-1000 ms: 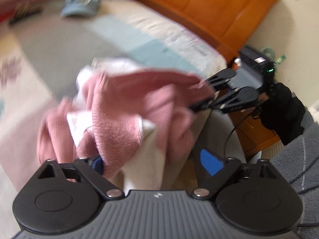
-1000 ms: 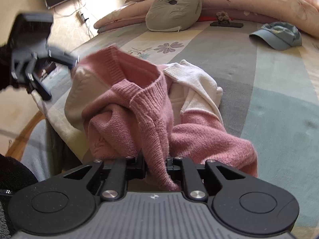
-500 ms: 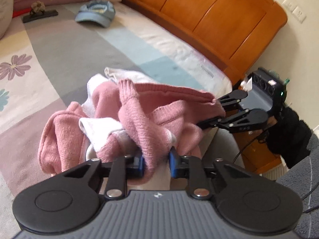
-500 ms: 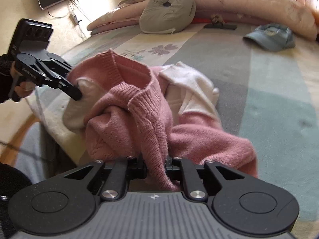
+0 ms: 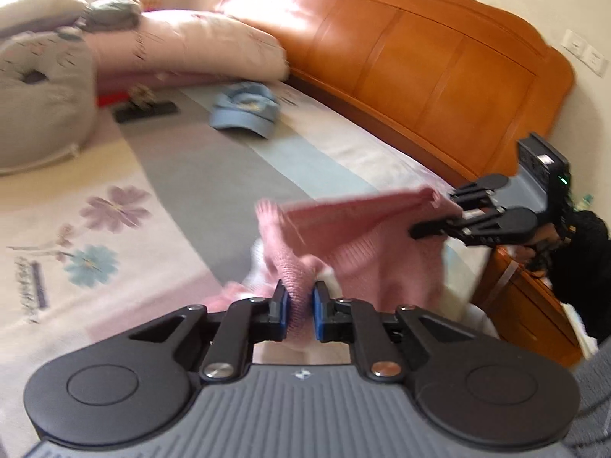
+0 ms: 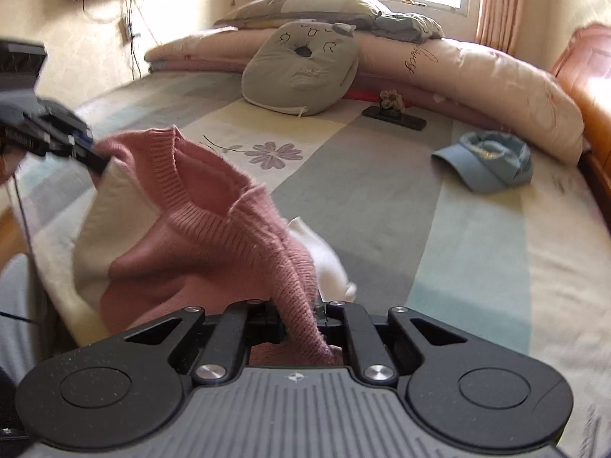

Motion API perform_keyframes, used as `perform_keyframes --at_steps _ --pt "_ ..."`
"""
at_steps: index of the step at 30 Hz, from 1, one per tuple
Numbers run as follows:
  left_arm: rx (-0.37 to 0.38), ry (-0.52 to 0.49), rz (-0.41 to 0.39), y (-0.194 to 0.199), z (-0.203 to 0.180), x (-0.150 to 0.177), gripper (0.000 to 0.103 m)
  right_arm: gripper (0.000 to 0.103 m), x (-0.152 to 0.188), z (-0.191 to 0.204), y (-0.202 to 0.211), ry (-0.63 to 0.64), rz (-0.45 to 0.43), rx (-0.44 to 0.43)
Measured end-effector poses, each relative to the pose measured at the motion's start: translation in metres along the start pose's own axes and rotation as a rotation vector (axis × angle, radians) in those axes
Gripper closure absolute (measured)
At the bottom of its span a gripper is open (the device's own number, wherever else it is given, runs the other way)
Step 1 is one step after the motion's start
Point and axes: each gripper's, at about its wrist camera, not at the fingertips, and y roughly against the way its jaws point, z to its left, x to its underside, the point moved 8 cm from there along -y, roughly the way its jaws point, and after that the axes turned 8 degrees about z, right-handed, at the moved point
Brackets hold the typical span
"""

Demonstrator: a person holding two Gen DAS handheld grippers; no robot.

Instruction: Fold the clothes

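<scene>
The pink sweater (image 6: 198,236) hung stretched between the two grippers above the near edge of the bed (image 6: 382,198), its ribbed hem drawn into a taut line while white fabric (image 6: 328,259) sagged below it toward the cover. The left gripper (image 5: 300,305) pinched a bunched fold of the knit between its blue pads; its jaws had just been closing, with that fold between them. The right gripper (image 6: 301,315) was pressed together on another part of the ribbed edge. Farther back on the bed lay a blue cap (image 6: 488,164), well apart from the sweater, with a grey cushion (image 6: 301,68) propped against the rolled quilt (image 6: 477,72). A wooden headboard (image 5: 420,61) ran along one side.
</scene>
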Motion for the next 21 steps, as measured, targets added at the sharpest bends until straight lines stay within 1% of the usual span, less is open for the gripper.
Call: perform_keyframes --at_steps 2,5,6,7,10,13,14,15,16,17,18,19,20,21 --pt "0.0 0.031 -0.007 -0.004 0.01 -0.004 0.094 0.09 -0.011 -0.002 -0.009 0.014 0.011 0.019" --pt "0.002 0.048 0.005 -0.014 0.02 -0.003 0.094 0.09 -0.021 -0.008 -0.021 0.007 0.022 0.019" --pt "0.016 0.049 0.011 -0.017 0.022 0.0 0.094 0.09 -0.021 -0.009 -0.024 0.002 0.028 0.013" --pt "0.045 0.048 0.02 -0.018 0.023 0.003 0.094 0.09 -0.02 -0.009 -0.027 -0.003 0.034 0.006" --pt "0.122 0.053 0.054 -0.023 0.026 0.014 0.089 0.09 -0.011 -0.011 -0.038 -0.019 0.061 -0.022" --pt "0.141 0.061 0.089 -0.036 0.028 0.021 0.083 0.089 0.001 -0.013 -0.047 -0.044 0.09 -0.034" --pt "0.141 0.058 0.099 -0.039 0.027 0.023 0.079 0.089 0.005 -0.014 -0.049 -0.055 0.098 -0.041" --pt "0.137 0.054 0.108 -0.043 0.027 0.024 0.079 0.089 0.008 -0.015 -0.05 -0.065 0.101 -0.05" --pt "0.135 0.046 0.112 -0.045 0.025 0.024 0.082 0.089 0.01 -0.015 -0.05 -0.076 0.104 -0.058" --pt "0.128 0.036 0.105 -0.045 0.022 0.024 0.083 0.089 0.013 -0.016 -0.051 -0.086 0.106 -0.067" --pt "0.119 0.025 0.096 -0.045 0.019 0.023 0.089 0.089 0.012 -0.016 -0.049 -0.08 0.104 -0.064" --pt "0.097 0.011 0.086 -0.043 0.017 0.02 0.093 0.089 0.011 -0.015 -0.047 -0.073 0.102 -0.062" --pt "0.071 -0.004 0.077 -0.042 0.016 0.018 0.094 0.09 0.01 -0.015 -0.045 -0.066 0.099 -0.059" --pt "0.029 -0.021 0.071 -0.041 0.016 0.013 0.095 0.09 0.009 -0.015 -0.043 -0.058 0.097 -0.056"
